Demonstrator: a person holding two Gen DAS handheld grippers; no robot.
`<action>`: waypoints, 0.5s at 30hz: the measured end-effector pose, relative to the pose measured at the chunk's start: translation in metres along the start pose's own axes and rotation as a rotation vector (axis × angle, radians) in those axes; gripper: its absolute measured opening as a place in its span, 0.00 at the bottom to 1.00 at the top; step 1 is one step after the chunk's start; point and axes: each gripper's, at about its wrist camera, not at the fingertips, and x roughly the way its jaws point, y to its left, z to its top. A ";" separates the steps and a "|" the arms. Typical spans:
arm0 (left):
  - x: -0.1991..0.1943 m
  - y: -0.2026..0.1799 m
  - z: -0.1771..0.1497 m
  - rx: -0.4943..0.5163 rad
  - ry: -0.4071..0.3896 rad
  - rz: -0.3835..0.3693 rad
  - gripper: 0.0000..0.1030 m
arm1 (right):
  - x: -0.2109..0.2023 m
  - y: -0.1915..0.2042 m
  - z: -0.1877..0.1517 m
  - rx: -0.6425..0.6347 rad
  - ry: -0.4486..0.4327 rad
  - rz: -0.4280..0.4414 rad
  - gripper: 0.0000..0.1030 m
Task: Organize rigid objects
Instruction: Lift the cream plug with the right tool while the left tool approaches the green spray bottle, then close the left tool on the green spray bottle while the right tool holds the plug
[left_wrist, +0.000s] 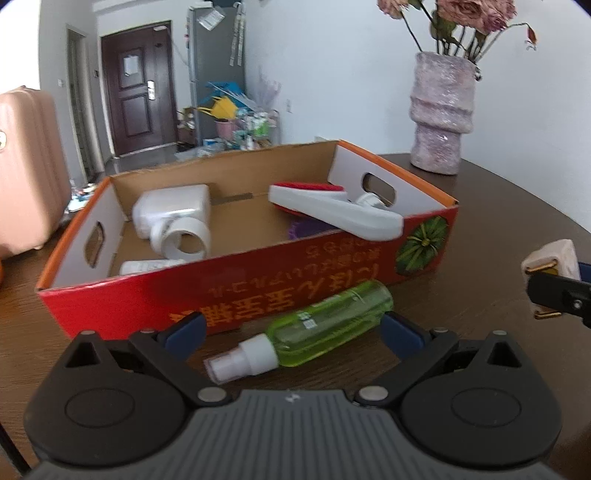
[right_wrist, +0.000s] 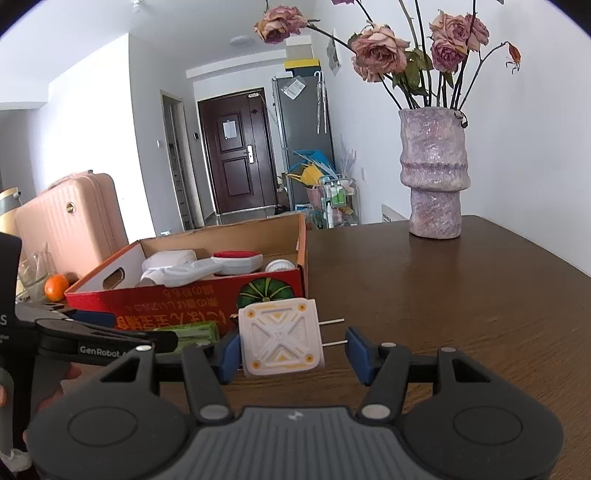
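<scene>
Your left tongs (left_wrist: 291, 328) gape around the green spray bottle (left_wrist: 325, 325) on the surface (left_wrist: 498, 229) — right tongs (right_wrist: 291, 349) pinch the white plug (right_wrist: 280, 341).

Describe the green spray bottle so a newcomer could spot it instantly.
Find the red cardboard box on the dark wooden table. Just in front of its printed wall, outside it, lies the green spray bottle: the only clear green item, white-nozzled, between the left claw's open pads.

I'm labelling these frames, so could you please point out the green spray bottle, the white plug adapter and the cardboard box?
green spray bottle (left_wrist: 328, 325): left wrist view, clear green body.
white plug adapter (right_wrist: 279, 338): right wrist view, patterned front face.
cardboard box (left_wrist: 229, 291): left wrist view, red front wall.
</scene>
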 end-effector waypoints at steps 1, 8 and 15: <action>0.001 0.000 0.000 0.003 0.009 -0.014 0.93 | 0.000 0.000 0.000 -0.001 0.002 0.000 0.56; -0.004 -0.007 -0.006 0.013 0.040 -0.053 0.74 | 0.001 -0.002 -0.001 0.008 -0.002 -0.002 0.56; -0.020 -0.022 -0.011 0.034 0.024 -0.083 0.73 | -0.001 -0.008 0.002 0.028 -0.011 -0.009 0.56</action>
